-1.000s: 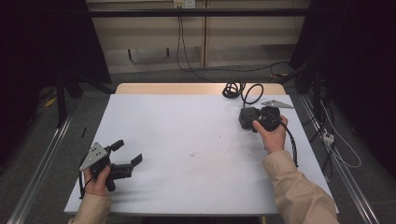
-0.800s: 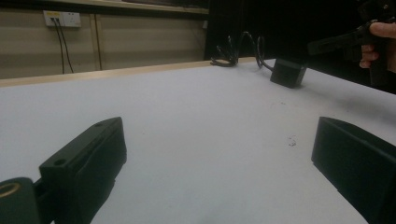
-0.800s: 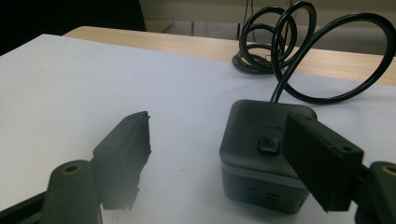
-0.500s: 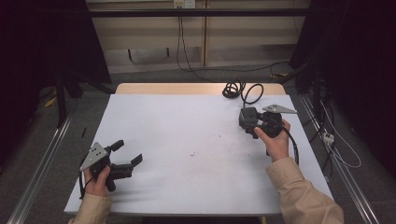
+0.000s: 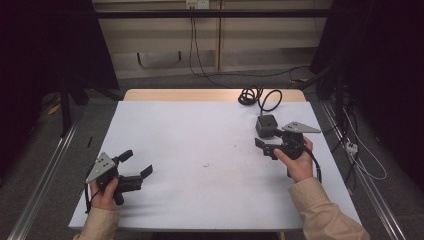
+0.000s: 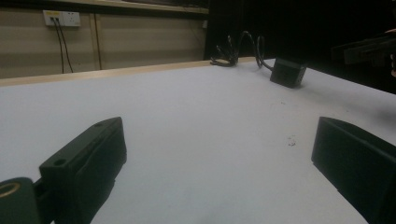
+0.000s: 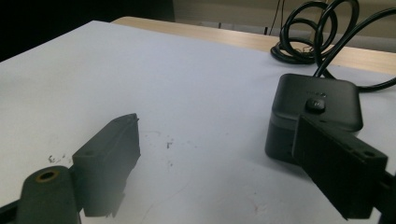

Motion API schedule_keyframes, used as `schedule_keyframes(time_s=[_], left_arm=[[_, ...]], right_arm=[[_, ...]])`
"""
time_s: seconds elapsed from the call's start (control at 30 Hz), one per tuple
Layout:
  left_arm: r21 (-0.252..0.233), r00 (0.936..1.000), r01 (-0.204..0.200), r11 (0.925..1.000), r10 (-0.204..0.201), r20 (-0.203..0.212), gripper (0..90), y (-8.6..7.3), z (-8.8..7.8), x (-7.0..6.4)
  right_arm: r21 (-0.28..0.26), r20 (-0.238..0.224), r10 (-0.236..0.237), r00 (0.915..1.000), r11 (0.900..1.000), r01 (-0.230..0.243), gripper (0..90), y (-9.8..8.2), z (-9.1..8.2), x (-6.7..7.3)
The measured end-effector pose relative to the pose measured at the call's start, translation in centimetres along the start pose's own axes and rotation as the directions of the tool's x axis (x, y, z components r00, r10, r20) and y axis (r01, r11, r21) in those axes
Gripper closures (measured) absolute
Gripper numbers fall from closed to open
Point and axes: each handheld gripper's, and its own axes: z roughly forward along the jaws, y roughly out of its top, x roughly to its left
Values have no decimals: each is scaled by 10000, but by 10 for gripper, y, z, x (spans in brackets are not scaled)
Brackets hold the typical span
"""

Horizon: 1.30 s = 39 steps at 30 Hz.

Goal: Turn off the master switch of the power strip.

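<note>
A small black box (image 5: 266, 125) with a coiled black cable (image 5: 256, 95) stands on the white table (image 5: 200, 130) at the far right. Just in front of it, a hand holds my right gripper (image 5: 264, 145) open, its jaws having just been opening with nothing between them. In the right gripper view the box (image 7: 313, 105) sits beyond the right jaw, apart from my right gripper (image 7: 217, 123). My left gripper (image 5: 136, 163) rests open in a hand at the near left, holding nothing. The left gripper view shows my left gripper (image 6: 217, 126) wide above bare table, the box (image 6: 288, 72) far off.
The coiled cable (image 7: 317, 32) lies at the table's wooden back edge (image 5: 200, 95). Faint smudges (image 5: 235, 147) mark the sheet's middle. Metal rails run along the floor on both sides, and loose cables (image 5: 365, 165) lie on the floor at the right.
The right gripper has let go of the black box and drawn back toward the person, jaws wider. The box stays where it was. The left gripper has not moved.
</note>
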Motion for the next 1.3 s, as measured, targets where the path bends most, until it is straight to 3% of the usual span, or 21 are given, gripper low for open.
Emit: schedule_keyframes(time_s=[0.17, 1.3], left_arm=[[-13, 10000, 2, 10000, -2, 1, 28, 0, 0, 0], [27, 10000, -16, 10000, 16, -32, 28, 0, 1, 0]], right_arm=[[139, -73, -215, 9997, 9997, 216, 145, -8, -3, 5], [256, -456, -93, 9989, 9996, 105, 125, -55, -37, 17]])
